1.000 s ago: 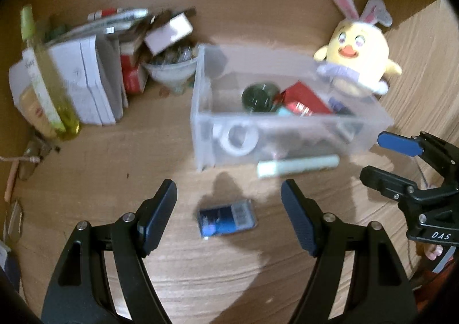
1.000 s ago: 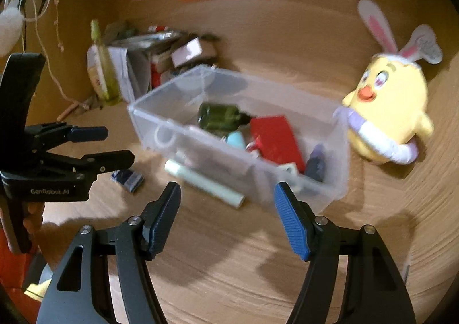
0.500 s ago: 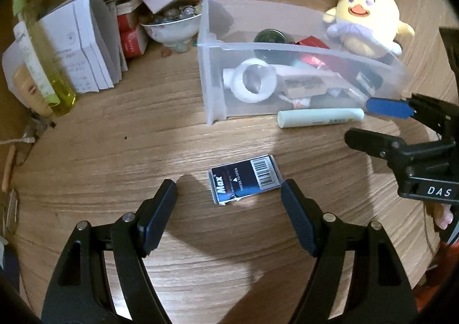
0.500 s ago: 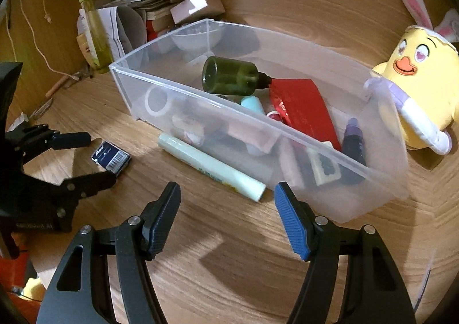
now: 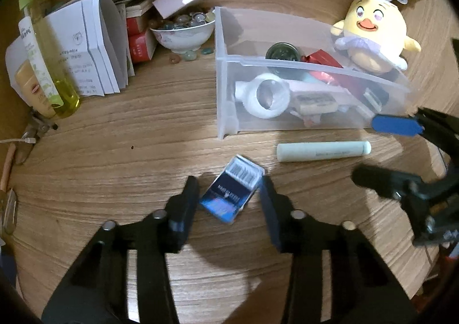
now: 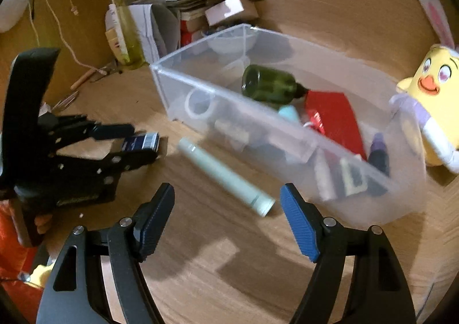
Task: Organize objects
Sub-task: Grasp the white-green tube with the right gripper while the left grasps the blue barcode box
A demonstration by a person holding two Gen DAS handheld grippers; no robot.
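The clear bin (image 6: 289,134) ahead of both jaws holds a green bottle (image 6: 268,84), red packet (image 6: 334,120) and white ring (image 5: 268,94). The left gripper (image 5: 229,203), angled down, has just been closing around the blue box (image 5: 231,195); whether its pads press it I cannot tell. The right gripper (image 6: 226,223), jaws just widened and empty, has the mint tube (image 6: 225,176) just ahead

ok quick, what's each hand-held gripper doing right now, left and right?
Left hand-held gripper: jaws have just been closing around the blue box; firm grip cannot be told.
Right hand-held gripper: open, jaws just widened, holding nothing.
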